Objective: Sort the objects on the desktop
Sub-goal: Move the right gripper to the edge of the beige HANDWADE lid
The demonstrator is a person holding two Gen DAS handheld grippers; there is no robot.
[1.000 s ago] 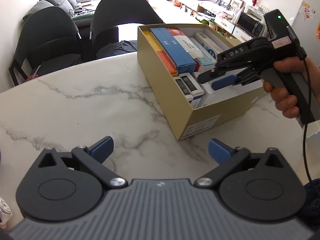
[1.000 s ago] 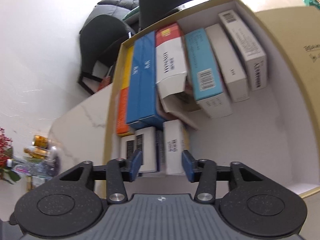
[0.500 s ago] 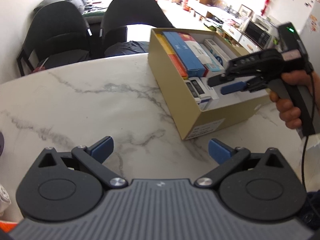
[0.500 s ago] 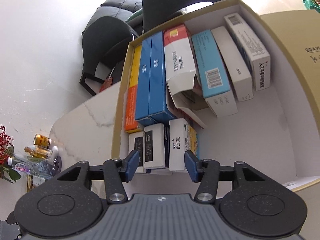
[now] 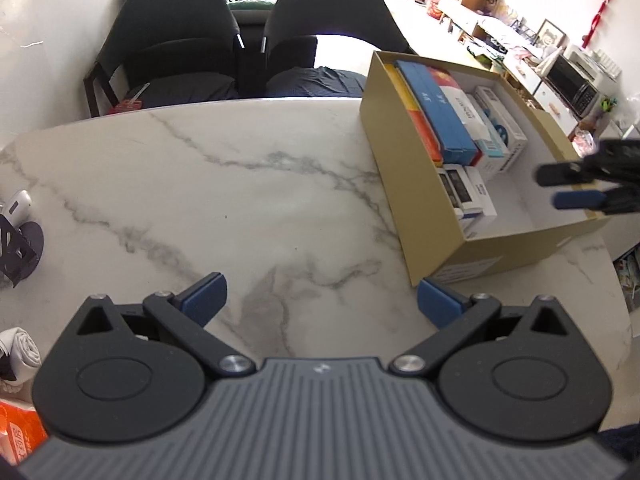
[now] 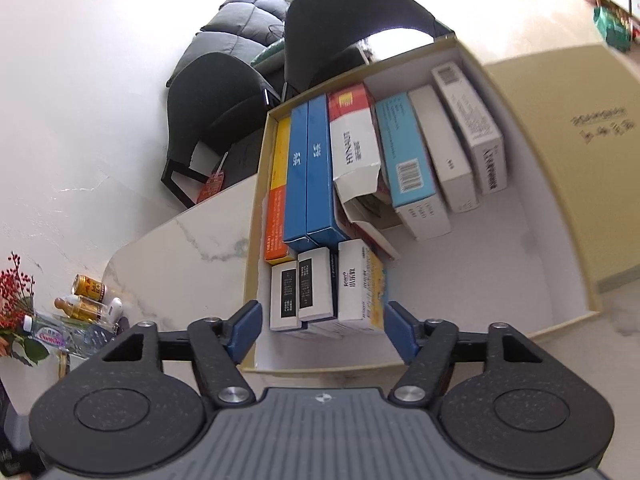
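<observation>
Item: tan cardboard box [image 6: 568,216], open-topped, standing on the marble table [image 5: 240,200] at its right side in the left wrist view. Contents, as we record them: along the far end, long cartons laid side by side, namely an orange-and-yellow carton [image 6: 278,200] against the left wall, two blue cartons [image 6: 312,176] beside it, a red-and-white carton [image 6: 354,140] with its near flap torn open, a light blue carton [image 6: 408,160], and two white cartons [image 6: 460,144] toward the right wall. At the near left corner we list a cluster of small white boxes [image 6: 316,288], standing close together; the box floor to their right is bare. Right gripper [image 6: 320,330]: we find it above the near wall of the box, its jaws opening, nothing between them; the small white boxes lie just beyond the fingertips, apart from both pads. Left gripper [image 5: 320,302]: jaws spread wide and empty over bare marble, the box's near corner just beside its right finger [image 5: 438,306]. Two dark chairs [image 5: 248,52] stand behind the table.
</observation>
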